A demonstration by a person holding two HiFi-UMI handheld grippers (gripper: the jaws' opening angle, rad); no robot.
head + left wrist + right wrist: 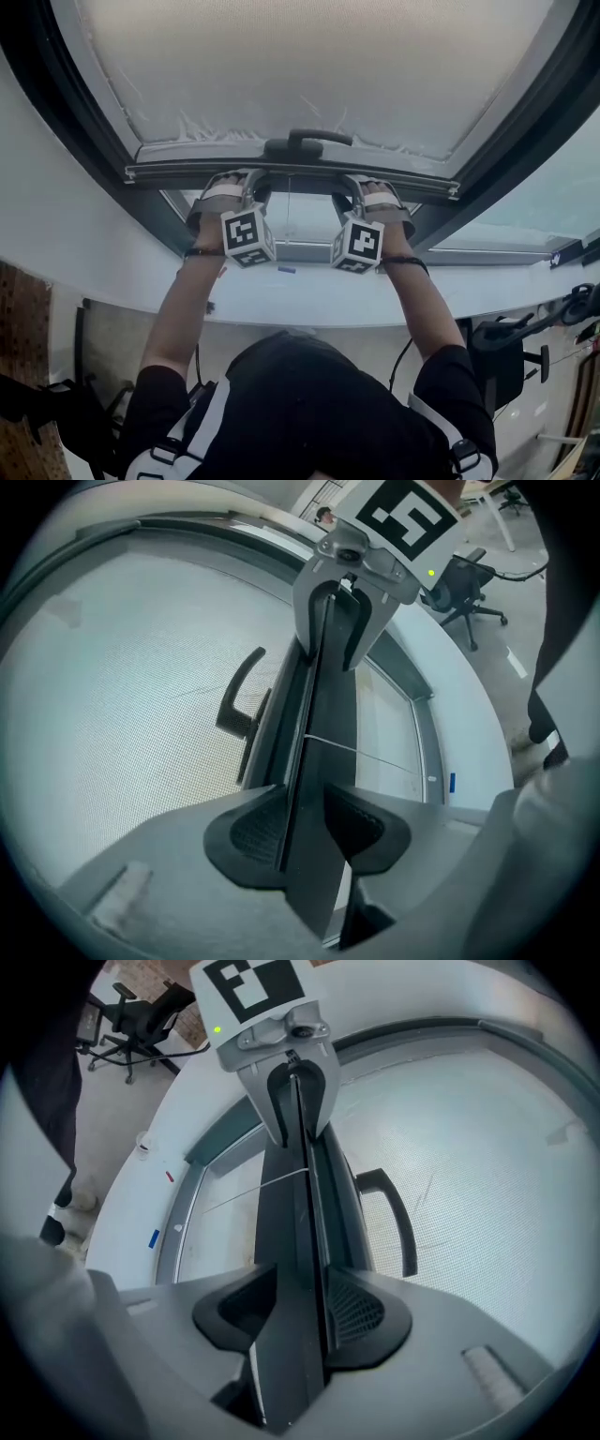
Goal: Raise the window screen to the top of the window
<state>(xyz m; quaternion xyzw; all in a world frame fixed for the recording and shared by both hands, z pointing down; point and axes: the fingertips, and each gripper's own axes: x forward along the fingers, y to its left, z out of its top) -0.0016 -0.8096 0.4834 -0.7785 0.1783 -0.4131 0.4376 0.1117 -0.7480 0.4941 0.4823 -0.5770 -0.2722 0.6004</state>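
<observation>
The left gripper and right gripper both clamp the window screen's bottom rail — jaws pinched tight on it — flanking its handle.

The person wears a black short-sleeved shirt, white-and-grey harness straps and a thin black band at each wrist. The left gripper and right gripper are grey, with black ribbed pads and a white cube of black square markers.

Window screen of fine grey mesh, matt and see-through. Its bottom rail looks like smooth, dark, faintly glossy metal. The right hand-held gripper has black, rough-textured pads.
</observation>
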